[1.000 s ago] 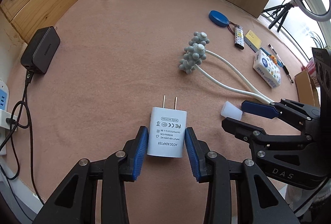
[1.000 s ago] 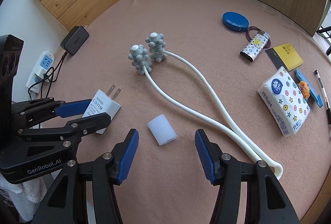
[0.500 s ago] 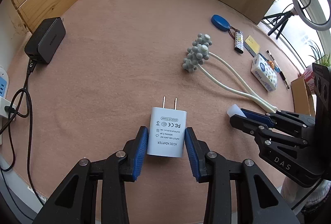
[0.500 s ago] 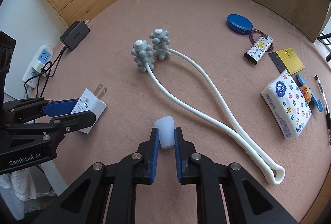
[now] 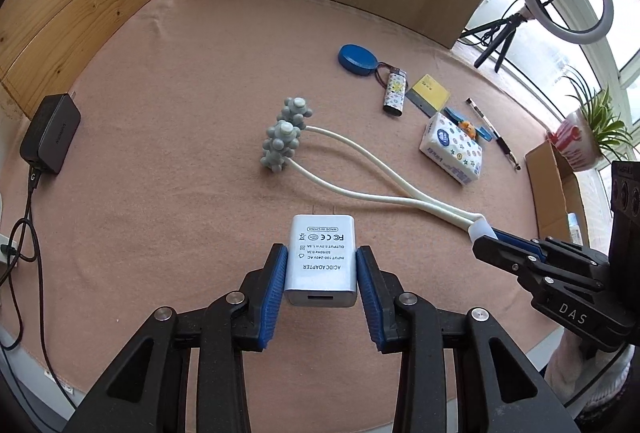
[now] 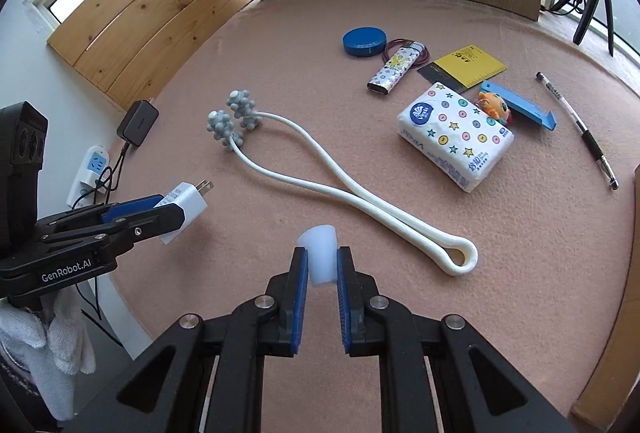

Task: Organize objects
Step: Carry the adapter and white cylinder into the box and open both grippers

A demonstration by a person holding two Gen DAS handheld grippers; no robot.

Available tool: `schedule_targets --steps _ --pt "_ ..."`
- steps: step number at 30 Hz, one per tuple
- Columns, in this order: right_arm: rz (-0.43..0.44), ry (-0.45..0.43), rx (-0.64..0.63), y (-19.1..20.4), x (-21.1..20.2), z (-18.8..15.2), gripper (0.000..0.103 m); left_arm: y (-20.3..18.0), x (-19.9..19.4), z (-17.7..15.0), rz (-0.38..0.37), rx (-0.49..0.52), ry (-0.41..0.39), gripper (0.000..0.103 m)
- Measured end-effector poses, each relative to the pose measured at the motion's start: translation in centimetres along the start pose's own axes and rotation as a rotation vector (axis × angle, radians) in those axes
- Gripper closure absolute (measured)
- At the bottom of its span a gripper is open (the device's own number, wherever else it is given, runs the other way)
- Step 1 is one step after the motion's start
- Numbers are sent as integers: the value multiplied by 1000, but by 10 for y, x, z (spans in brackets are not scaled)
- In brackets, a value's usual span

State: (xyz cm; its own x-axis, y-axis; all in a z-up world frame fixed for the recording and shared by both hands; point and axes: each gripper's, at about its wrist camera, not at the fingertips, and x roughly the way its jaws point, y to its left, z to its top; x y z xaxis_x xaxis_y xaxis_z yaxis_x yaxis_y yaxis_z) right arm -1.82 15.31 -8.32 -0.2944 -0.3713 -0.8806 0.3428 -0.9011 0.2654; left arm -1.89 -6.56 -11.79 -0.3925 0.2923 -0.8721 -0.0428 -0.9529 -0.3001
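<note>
My left gripper (image 5: pixel 322 279) is clamped on the white rectangular AC/DC adapter (image 5: pixel 322 259), prongs pointing away from me, held clear above the pink felt-covered table (image 5: pixel 200 113) near its front edge. My right gripper (image 6: pixel 322 269) pinches the small translucent white plastic cap (image 6: pixel 319 253) between its blue pads, also lifted off the surface. Just beyond the cap lies the looped end of the white double-stemmed massager with grey knobbly heads (image 6: pixel 320 169), stretching toward the middle of the table. Toward the far right edge sit a round blue tin (image 6: pixel 365 41), a patterned lighter (image 6: pixel 394 71), a yellow card (image 6: pixel 466 67), a dotted tissue pack (image 6: pixel 456 139), a blue clip (image 6: pixel 520 105) and a black pen (image 6: pixel 576 129). A black power brick (image 5: pixel 50 133) rests by the left edge. The left half of the surface between adapter and wooden boards is bare felt.
</note>
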Motion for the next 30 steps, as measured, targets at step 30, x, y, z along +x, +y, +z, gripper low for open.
schedule_targets --steps 30 --pt "-297 -237 395 -197 -163 -86 90 -316 35 28 -338 459 17 65"
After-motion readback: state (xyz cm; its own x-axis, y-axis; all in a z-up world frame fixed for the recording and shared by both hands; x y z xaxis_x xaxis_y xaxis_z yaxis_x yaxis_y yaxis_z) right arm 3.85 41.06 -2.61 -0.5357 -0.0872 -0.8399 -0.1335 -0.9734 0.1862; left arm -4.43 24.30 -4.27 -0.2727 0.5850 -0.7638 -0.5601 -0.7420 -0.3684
